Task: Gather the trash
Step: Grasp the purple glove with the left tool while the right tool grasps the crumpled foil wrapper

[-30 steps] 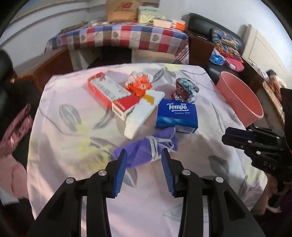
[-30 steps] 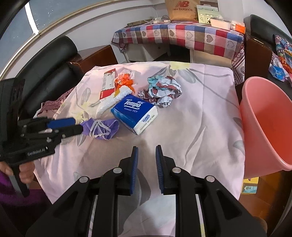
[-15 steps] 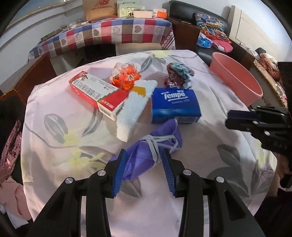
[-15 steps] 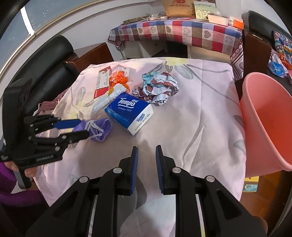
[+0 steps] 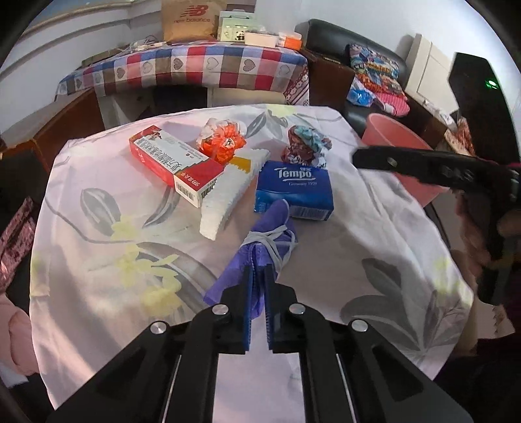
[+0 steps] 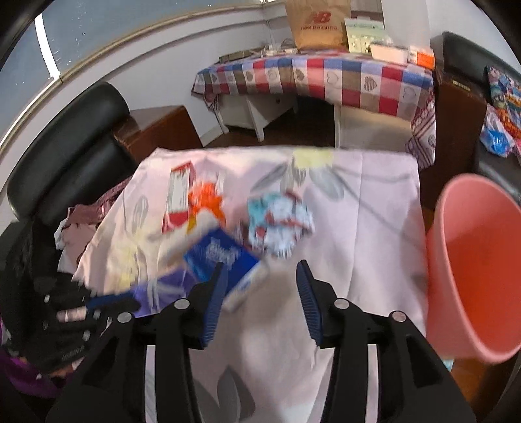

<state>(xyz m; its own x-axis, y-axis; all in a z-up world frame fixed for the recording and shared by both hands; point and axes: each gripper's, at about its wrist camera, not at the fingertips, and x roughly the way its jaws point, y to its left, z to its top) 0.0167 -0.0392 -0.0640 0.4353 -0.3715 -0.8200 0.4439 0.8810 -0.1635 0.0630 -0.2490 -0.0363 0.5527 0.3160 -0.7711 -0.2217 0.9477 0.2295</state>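
Purple mask (image 5: 260, 257) touches blue tissue pack (image 5: 294, 188).

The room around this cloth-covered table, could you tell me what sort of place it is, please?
Most likely a lived-in home sitting room: a black sofa with bright cushions, a side table under a checked tablecloth, and a brown shopping bag standing on it.

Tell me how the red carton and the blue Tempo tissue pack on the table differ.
The red carton is long, slim and red and white; the blue Tempo tissue pack is shorter, squarer and blue. The carton lies slantwise with one end on the white scalloped piece; the pack lies flat on the cloth. The purple mask reaches the pack's near edge, not the carton. Both lie flat and untouched by either gripper.
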